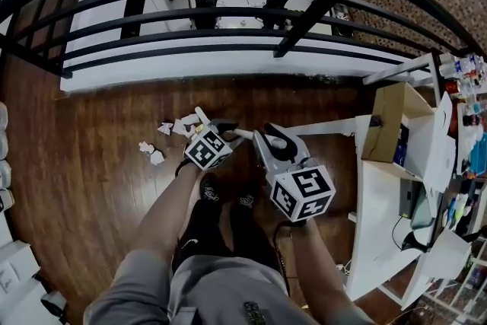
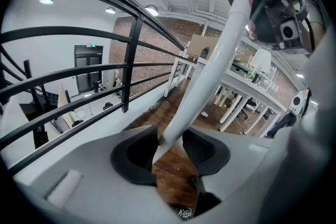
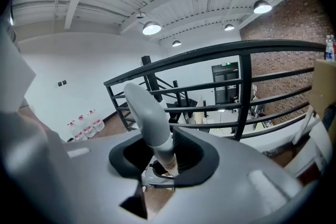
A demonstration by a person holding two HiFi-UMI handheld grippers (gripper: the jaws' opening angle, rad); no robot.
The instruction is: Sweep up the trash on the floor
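Crumpled white paper trash lies on the dark wood floor, with more scraps just ahead of my left gripper. That gripper is shut on a long white pole, which slants up to the right towards a grey end. My right gripper sits beside it, over the person's feet. In the right gripper view it is shut on a grey-capped handle, which rises between the jaws. Below the jaws that handle ends in a grey fitting. What either handle carries at its foot is hidden.
A black railing edges the floor ahead, with a lower room beyond. To the right stand a white table, an open cardboard box and a shelf of bottles. White containers line the left edge.
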